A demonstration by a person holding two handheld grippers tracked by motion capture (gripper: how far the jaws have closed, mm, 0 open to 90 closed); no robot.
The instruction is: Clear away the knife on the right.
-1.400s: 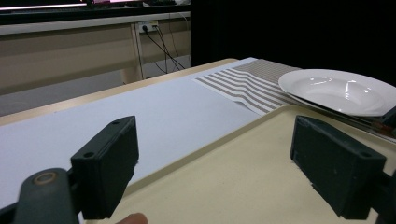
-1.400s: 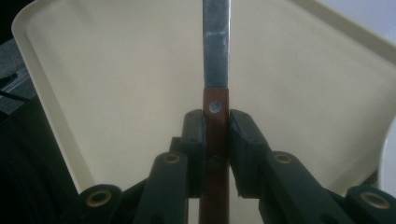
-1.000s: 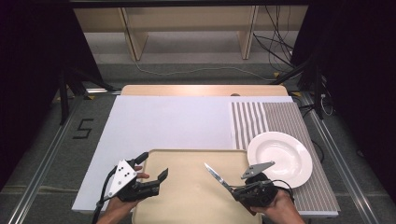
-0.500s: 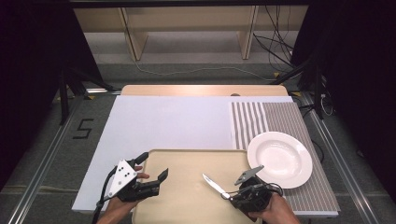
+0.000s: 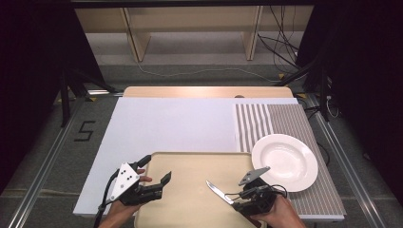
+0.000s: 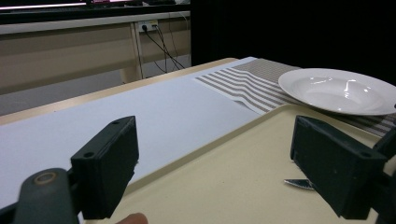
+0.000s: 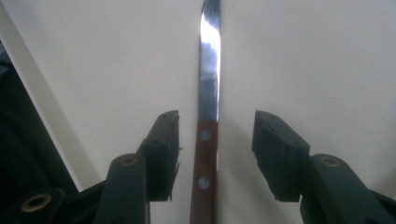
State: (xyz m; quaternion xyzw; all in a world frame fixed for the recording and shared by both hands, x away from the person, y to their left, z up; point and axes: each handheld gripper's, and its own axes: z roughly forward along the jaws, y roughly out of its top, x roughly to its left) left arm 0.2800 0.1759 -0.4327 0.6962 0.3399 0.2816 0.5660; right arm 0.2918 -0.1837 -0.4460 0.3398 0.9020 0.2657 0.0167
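Knife (image 7: 208, 116) on beige tray (image 5: 190, 166)

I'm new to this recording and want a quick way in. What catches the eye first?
A knife with a shiny blade and a wooden handle lies on the beige tray, between the open jaws of the right gripper. A white plate sits on the striped mat to the right.

Tray (image 5: 190, 190) cream-beige, plain. Plate (image 5: 285, 161) glossy white. Mat (image 5: 285, 121) under it grey with white stripes on its left part, plainer grey to the right. Sheet (image 5: 171, 126) pale bluish-white. Knife (image 7: 205, 121): shiny silver blade, reddish-brown handle, two silvery rivets. Gripper jaws black. Table edge looks light wood, probably.
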